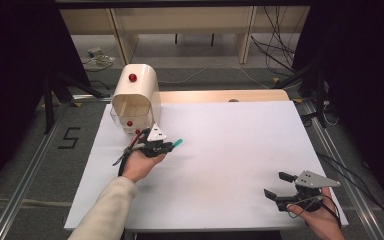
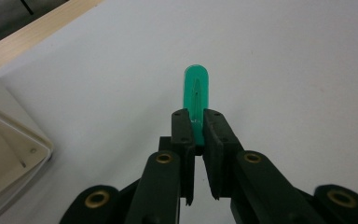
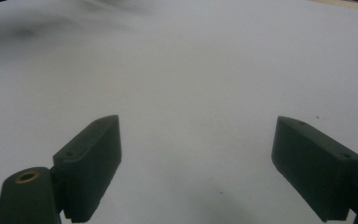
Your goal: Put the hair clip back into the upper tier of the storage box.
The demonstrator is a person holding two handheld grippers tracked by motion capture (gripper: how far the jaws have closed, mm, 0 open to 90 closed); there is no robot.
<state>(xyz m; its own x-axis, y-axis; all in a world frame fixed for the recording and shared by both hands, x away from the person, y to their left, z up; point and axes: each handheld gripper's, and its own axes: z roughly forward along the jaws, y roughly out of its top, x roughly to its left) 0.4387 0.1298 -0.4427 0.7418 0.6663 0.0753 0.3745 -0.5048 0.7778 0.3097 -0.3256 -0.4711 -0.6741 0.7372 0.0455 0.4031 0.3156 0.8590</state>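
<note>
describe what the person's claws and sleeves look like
Both claws are black, each with two flat blocky jaws on linkages with brass-coloured pivots. The left claw and right claw each carry a grey three-cornered plate on top and trail a dark cable. The left arm wears a cream sleeve.

A slim green tube [image 2: 196,100] with a rounded, closed tip and a translucent, glossy body sits clamped between the two black jaws of the left gripper [image 2: 196,125], its free end sticking out well past the jaw tips. In the high view the green tube [image 1: 177,143] points away from the hand toward the middle of the white table [image 1: 230,150], lying roughly level just above the surface; whether it touches the surface cannot be told. It lies near the front of a cream box with red knobs [image 1: 136,97] standing at the table's far left.
</note>
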